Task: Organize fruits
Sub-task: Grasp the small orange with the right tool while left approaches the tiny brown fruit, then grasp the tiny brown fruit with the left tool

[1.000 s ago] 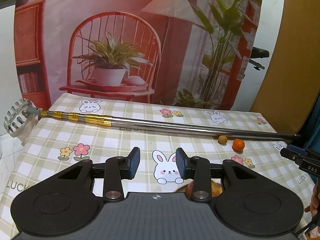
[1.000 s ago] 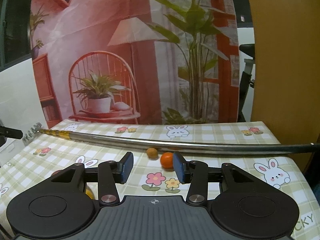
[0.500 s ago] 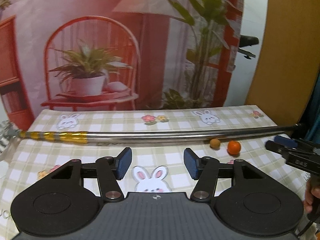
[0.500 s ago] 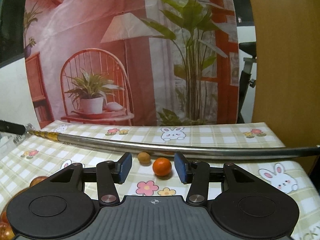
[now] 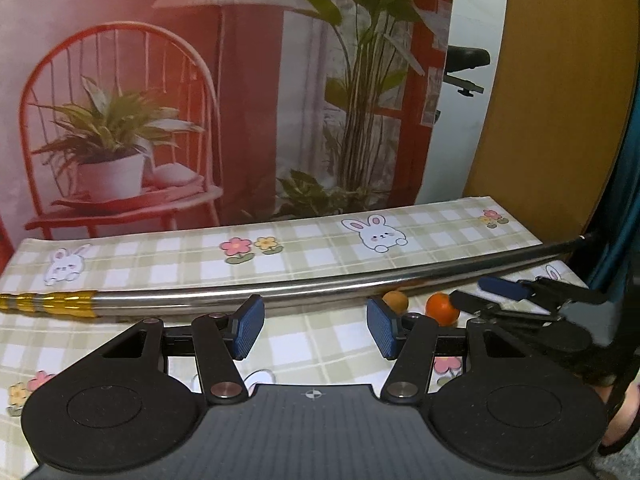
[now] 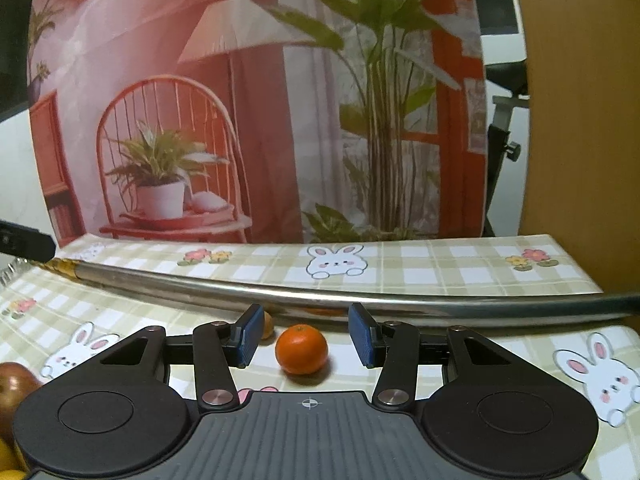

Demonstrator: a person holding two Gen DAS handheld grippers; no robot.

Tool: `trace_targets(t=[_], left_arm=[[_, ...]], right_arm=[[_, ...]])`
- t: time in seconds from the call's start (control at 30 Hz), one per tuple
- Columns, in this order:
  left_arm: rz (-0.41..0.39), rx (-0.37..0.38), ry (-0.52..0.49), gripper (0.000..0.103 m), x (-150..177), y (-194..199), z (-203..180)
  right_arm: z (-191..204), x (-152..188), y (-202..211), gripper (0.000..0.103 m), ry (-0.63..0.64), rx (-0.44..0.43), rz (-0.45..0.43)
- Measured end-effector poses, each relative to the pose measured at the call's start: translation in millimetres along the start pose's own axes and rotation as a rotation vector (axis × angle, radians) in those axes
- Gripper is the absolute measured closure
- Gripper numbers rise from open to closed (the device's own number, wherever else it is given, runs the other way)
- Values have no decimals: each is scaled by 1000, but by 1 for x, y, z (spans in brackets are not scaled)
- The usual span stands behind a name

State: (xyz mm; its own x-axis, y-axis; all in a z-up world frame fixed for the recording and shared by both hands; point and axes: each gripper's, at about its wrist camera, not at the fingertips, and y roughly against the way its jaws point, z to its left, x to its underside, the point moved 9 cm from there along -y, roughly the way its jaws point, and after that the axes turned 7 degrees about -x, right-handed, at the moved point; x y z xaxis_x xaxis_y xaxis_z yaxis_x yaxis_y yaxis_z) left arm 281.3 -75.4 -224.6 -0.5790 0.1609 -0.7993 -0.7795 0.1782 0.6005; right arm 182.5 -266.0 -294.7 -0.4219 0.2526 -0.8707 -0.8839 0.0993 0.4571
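A small orange [image 6: 302, 349] lies on the checked tablecloth [image 6: 440, 264], just in front of a long steel pole [image 6: 320, 300]. My right gripper [image 6: 306, 336] is low over the cloth and open. The orange sits between its blue pads [image 6: 362, 338] with a gap on each side. A small brown fruit [image 6: 268, 324] peeks out behind the left finger. In the left wrist view my left gripper [image 5: 316, 328] stands open with nothing in it. The brown fruit [image 5: 396, 301] and the orange [image 5: 442, 309] lie to its right, with the right gripper [image 5: 500, 298] reaching in at them.
The steel pole [image 5: 280, 292], gold-banded at its left end [image 5: 48, 304], spans the table. A red apple [image 6: 12, 384] and yellow fruit [image 6: 6, 456] sit at the lower left. A printed backdrop [image 5: 200, 120] stands behind the table and a wooden panel [image 5: 560, 120] to the right. A hand [image 5: 624, 412] shows at the right edge.
My left gripper's jaws have widened and it has slid right along the pole. My right gripper has dropped and closed in on the orange, which now lies between its fingers.
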Motion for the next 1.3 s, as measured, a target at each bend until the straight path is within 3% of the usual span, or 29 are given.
trace_targets(t=[0.37,0.7,0.83,1.03,1.3], left_arm=[[72,51,63,47,-3,-43,-13],[129,54,71,49,3,-59,-17],[150,63,96,52,4,-65,-18],[187,100,104,57,5,-73,-32],[251,138,127,68,12,-100,-54]], right_arm=[[4,7,-44,59,34,-19,117],[-3,14,-50,60,-14,-13,174],[-2,16,-52,68,-13,-29,195],[-4,18,-47,69,-23,-22,181],[-28,18,-14,69,-154,23,67]])
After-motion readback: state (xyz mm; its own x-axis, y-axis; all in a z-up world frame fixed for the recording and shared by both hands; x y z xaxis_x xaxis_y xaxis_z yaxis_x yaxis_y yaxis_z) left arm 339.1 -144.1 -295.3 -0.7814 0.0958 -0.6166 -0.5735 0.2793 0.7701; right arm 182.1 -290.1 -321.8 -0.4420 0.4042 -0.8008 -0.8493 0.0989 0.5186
